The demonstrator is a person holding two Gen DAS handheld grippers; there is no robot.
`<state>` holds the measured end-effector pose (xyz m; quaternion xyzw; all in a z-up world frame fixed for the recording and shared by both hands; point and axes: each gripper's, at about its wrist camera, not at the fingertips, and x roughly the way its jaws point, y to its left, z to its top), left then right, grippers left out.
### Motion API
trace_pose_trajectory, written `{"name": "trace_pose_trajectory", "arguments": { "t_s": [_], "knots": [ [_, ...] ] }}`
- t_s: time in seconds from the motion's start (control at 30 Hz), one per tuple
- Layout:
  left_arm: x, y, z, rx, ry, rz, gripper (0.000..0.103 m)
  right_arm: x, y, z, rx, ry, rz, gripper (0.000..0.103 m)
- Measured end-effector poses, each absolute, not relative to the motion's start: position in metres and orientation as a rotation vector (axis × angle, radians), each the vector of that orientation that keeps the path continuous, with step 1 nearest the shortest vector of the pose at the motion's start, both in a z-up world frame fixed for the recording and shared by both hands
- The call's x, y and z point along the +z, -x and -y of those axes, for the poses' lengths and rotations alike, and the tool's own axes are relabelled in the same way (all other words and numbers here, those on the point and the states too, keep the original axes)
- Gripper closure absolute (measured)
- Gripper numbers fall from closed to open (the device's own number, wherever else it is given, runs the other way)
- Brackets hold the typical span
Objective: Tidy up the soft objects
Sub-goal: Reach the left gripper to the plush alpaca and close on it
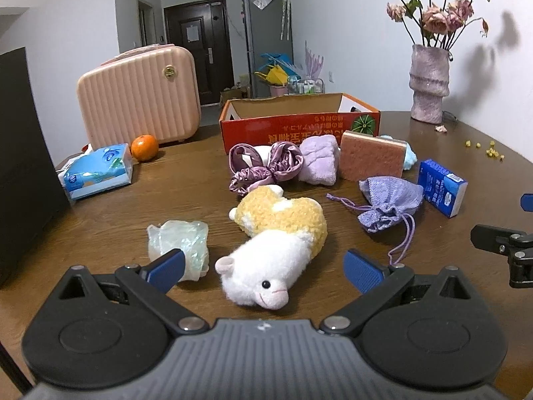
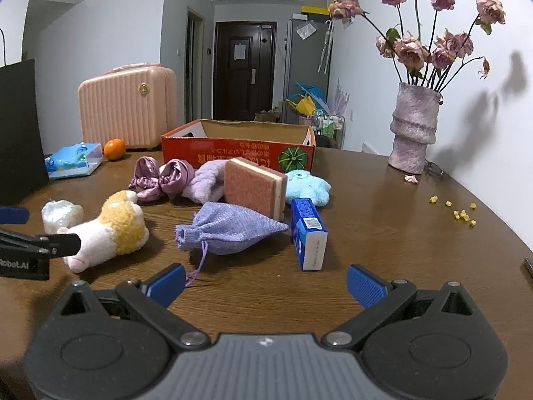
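A white and yellow plush sheep (image 1: 276, 243) lies on the brown table, its head between the open fingers of my left gripper (image 1: 265, 271). It also shows in the right wrist view (image 2: 110, 230). My right gripper (image 2: 265, 283) is open and empty, just short of a lilac drawstring pouch (image 2: 230, 230) and a blue tissue pack (image 2: 308, 233). Behind them lie purple satin scrunchies (image 1: 263, 166), a lilac cloth (image 1: 318, 160), a pink sponge (image 1: 371, 160) and a light blue plush (image 2: 308, 186). An open red cardboard box (image 1: 296, 123) stands at the back.
A crumpled clear wrapper (image 1: 181, 243) lies by my left finger. A pink suitcase (image 1: 140, 96), an orange (image 1: 144, 147) and a blue tissue packet (image 1: 96, 170) are at the back left. A vase of dried roses (image 2: 413, 130) and yellow crumbs (image 2: 461, 213) are at the right.
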<state>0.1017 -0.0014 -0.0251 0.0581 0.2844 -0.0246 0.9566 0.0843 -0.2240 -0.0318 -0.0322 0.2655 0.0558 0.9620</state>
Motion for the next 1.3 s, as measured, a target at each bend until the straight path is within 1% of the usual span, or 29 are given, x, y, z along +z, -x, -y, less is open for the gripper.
{"name": "trace_pose_trajectory", "arguments": {
  "t_s": [0.43, 0.83, 0.9, 0.97, 1.0, 1.03, 1.07, 1.3],
  "knots": [
    [-0.04, -0.154, 0.016, -0.089, -0.197, -0.631, 0.0, -0.047, -0.115, 0.223, 0.096, 0.067, -0.588, 0.0],
    [-0.066, -0.189, 0.014, -0.116, -0.17, -0.719, 0.0, -0.057, -0.139, 0.227, 0.098, 0.051, -0.604, 0.0],
    [-0.069, -0.192, 0.012, -0.12, -0.157, -0.733, 0.004, -0.059, -0.141, 0.227, 0.101, 0.048, -0.611, 0.0],
    [-0.071, -0.195, 0.01, -0.127, -0.142, -0.749, 0.016, -0.06, -0.143, 0.226, 0.103, 0.047, -0.615, 0.0],
    [-0.072, -0.196, 0.009, -0.127, -0.139, -0.757, 0.018, -0.061, -0.144, 0.225, 0.105, 0.045, -0.617, 0.0],
    [-0.073, -0.197, 0.009, -0.133, -0.133, -0.756, 0.023, -0.061, -0.144, 0.225, 0.106, 0.044, -0.618, 0.0],
    [-0.072, -0.196, 0.009, -0.138, -0.133, -0.75, 0.03, -0.062, -0.144, 0.225, 0.108, 0.043, -0.62, 0.0],
    [-0.068, -0.19, 0.01, -0.137, -0.137, -0.716, 0.036, -0.063, -0.142, 0.222, 0.108, 0.044, -0.618, 0.0]
  ]
}}
